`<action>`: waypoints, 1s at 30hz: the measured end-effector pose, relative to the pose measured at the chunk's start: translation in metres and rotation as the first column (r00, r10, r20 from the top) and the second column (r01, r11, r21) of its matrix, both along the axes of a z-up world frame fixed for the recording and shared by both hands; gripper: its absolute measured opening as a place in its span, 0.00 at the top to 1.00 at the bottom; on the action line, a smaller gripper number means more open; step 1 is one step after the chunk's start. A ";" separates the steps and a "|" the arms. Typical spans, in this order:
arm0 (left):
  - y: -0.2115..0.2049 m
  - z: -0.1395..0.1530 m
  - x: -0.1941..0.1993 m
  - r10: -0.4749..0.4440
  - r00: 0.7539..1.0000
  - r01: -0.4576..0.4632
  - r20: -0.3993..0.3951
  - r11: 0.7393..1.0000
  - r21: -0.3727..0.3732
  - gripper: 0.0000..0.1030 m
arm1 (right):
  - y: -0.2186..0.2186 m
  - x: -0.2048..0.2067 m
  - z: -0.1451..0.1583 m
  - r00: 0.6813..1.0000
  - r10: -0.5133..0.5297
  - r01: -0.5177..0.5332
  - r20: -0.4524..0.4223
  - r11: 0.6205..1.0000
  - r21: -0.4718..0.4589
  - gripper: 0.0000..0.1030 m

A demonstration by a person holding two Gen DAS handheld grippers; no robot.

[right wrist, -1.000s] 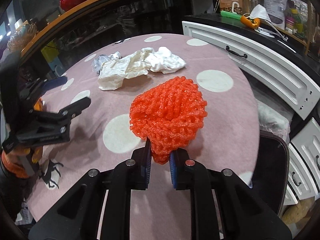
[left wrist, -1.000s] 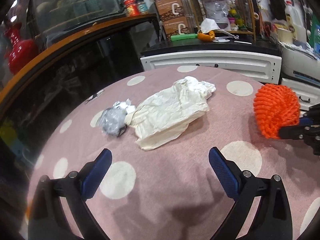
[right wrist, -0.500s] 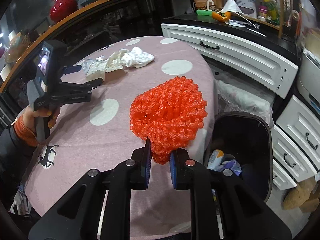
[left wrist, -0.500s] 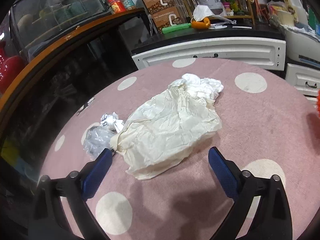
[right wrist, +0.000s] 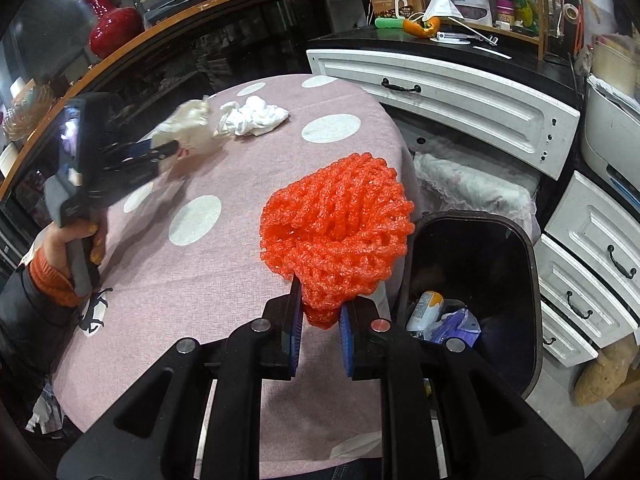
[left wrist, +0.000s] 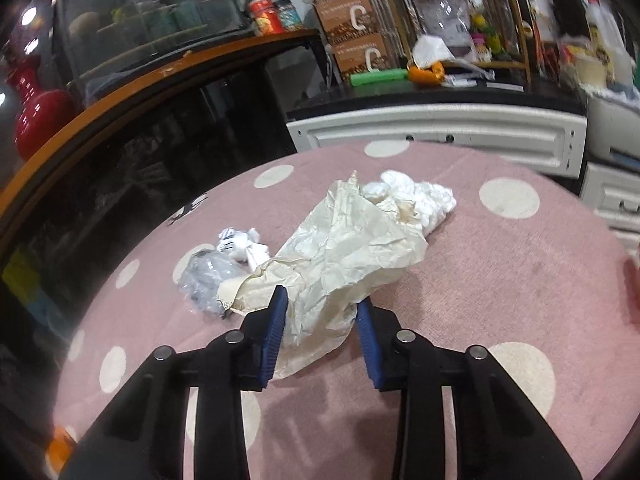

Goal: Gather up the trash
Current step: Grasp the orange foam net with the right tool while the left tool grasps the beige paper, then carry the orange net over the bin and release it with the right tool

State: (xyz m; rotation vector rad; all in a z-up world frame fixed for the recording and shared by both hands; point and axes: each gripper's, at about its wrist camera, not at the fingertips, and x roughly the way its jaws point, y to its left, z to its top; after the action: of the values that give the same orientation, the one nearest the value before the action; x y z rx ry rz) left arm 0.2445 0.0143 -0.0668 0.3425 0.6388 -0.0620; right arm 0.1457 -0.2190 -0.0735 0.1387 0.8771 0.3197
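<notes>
My left gripper (left wrist: 320,316) is closed around the near end of a crumpled cream paper sheet (left wrist: 344,252) on the pink dotted table (left wrist: 500,280). A white tissue wad (left wrist: 416,196) lies at the paper's far end, and a grey plastic wad (left wrist: 208,280) with a small white scrap (left wrist: 240,242) lies to its left. My right gripper (right wrist: 320,320) is shut on an orange foam net (right wrist: 336,224), held at the table's right edge beside the open black trash bin (right wrist: 480,248). The left gripper also shows in the right wrist view (right wrist: 168,148).
The bin holds a bottle (right wrist: 424,308) and a purple wrapper (right wrist: 456,324). White drawer cabinets (right wrist: 440,88) stand behind the table and bin. A dark curved counter with an orange rim (left wrist: 120,92) runs along the left. A red vase (right wrist: 112,28) stands on it.
My left gripper moved forward and closed from wide open onto the cream paper. My right gripper carried the orange net right, from over the table to beside the bin.
</notes>
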 end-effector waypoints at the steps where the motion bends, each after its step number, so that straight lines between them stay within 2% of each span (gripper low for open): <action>1: 0.004 0.004 -0.004 0.006 1.000 -0.006 0.004 1.000 -0.024 0.73 | 0.000 -0.001 0.000 1.000 -0.002 0.002 0.002 1.000 0.002 0.84; 4: 0.015 0.019 -0.021 0.022 1.000 -0.019 0.022 0.994 -0.108 0.74 | -0.002 -0.003 0.001 1.000 -0.008 0.008 0.010 1.000 0.006 0.84; 13: 0.011 0.047 -0.064 -0.035 0.998 0.046 0.046 0.964 -0.262 0.76 | -0.011 -0.016 0.004 0.999 -0.029 0.029 0.022 1.000 0.008 0.84; 22: -0.042 0.055 -0.093 -0.184 0.981 0.195 0.067 0.928 -0.316 0.76 | -0.044 -0.028 0.013 0.992 -0.116 0.117 0.048 0.993 -0.001 0.84; 30: -0.109 0.059 -0.104 -0.344 0.936 0.348 0.080 0.859 -0.375 0.76 | -0.093 -0.020 -0.010 0.967 -0.255 0.254 -0.016 0.967 -0.013 0.84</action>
State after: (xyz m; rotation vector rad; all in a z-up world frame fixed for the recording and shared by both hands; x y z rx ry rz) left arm 0.1409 -0.0945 -0.0078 0.0718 0.5337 -0.5262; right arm 0.1256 -0.3116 -0.0836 0.2422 0.8676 0.0736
